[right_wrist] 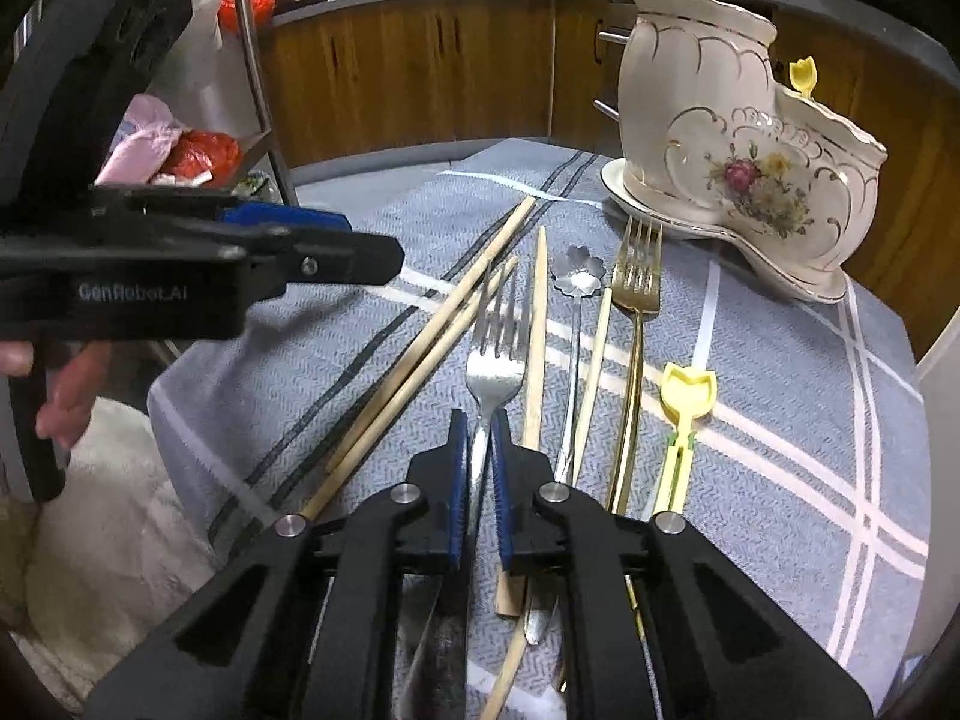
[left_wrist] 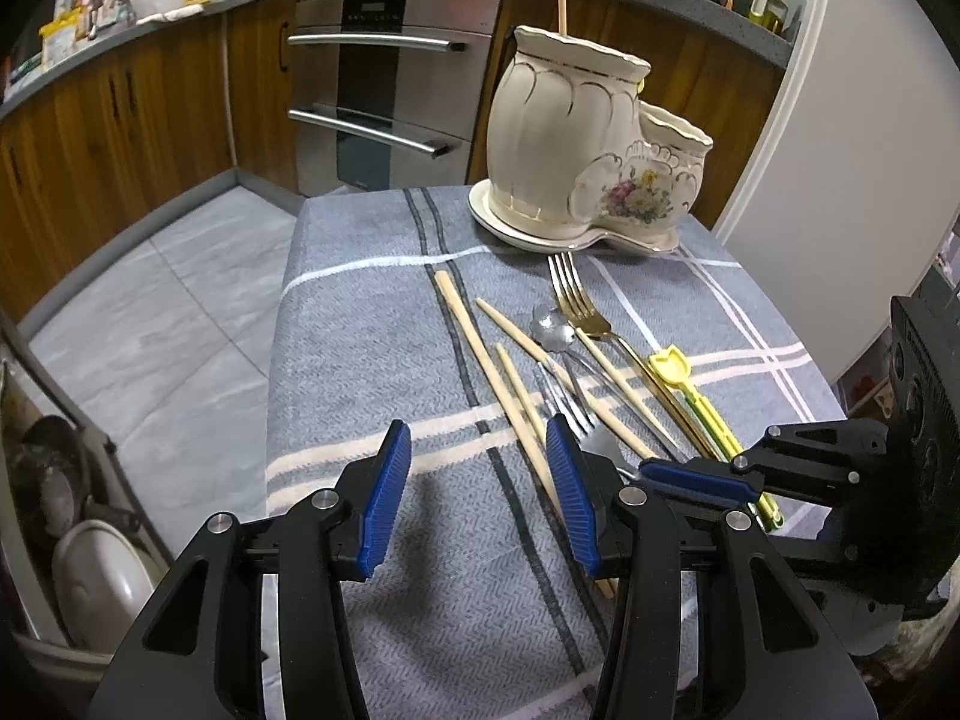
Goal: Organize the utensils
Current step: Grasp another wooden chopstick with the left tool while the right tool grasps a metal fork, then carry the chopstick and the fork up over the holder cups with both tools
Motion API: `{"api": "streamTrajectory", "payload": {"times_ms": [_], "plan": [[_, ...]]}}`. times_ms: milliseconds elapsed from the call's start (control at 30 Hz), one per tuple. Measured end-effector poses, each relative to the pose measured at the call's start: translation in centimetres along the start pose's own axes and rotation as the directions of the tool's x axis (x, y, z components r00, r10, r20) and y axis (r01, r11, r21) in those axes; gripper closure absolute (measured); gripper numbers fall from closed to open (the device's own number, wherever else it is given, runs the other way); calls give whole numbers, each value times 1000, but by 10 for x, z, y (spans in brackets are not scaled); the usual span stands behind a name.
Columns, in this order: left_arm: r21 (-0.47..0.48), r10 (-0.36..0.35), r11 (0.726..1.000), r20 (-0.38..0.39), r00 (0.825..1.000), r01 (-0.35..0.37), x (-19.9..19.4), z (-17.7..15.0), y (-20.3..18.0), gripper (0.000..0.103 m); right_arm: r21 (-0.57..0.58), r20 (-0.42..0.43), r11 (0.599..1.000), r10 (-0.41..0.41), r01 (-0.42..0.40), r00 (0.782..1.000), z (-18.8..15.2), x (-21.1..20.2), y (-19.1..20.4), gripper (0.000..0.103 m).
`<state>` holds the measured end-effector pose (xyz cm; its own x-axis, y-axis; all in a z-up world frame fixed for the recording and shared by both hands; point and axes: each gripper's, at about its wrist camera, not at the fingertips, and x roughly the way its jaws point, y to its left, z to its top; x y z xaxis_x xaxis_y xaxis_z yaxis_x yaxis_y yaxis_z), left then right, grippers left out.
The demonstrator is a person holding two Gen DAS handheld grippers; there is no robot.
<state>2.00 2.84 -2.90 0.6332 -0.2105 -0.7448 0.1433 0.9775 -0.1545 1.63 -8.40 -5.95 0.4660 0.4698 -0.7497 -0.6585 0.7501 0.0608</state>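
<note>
Utensils lie on a grey checked cloth (left_wrist: 372,360): several wooden chopsticks (left_wrist: 480,354), a silver fork (right_wrist: 495,354), a flower-shaped silver spoon (right_wrist: 577,276), a gold fork (right_wrist: 636,276) and a yellow tulip-topped utensil (right_wrist: 687,396). A cream ceramic holder (left_wrist: 570,138) with two pockets stands at the far end, a chopstick (left_wrist: 562,6) upright in it. My left gripper (left_wrist: 480,474) is open and empty above the cloth, its right finger beside a chopstick. My right gripper (right_wrist: 479,450) is shut on the silver fork's handle.
The holder also shows in the right wrist view (right_wrist: 732,138), with a second yellow tulip piece (right_wrist: 803,77) in its small pocket. Wooden cabinets and an oven (left_wrist: 384,90) stand behind the table. Floor (left_wrist: 168,312) drops off at the left edge.
</note>
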Motion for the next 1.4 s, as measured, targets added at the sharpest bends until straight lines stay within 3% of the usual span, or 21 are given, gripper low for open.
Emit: {"api": "streamTrajectory", "payload": {"times_ms": [267,567,733,967,1400], "plan": [[19,29,999,-23,999,-29,17,3,-12,57,72,150,997,-6,-5,989,4,-36,-23,98],[42,108,993,-33,994,-106,38,10,-28,79,83,366,995,-87,60,926,8,-78,-35,98],[64,152,987,-59,987,-148,48,10,-31,84,99,442,992,-118,82,889,9,-95,-41,98],[85,229,971,-69,971,-223,61,22,-29,85,119,507,987,-151,104,849,4,-115,-46,98],[111,293,952,-57,954,-286,80,42,-30,97,181,515,979,-173,91,839,-1,-121,-70,98]]}}
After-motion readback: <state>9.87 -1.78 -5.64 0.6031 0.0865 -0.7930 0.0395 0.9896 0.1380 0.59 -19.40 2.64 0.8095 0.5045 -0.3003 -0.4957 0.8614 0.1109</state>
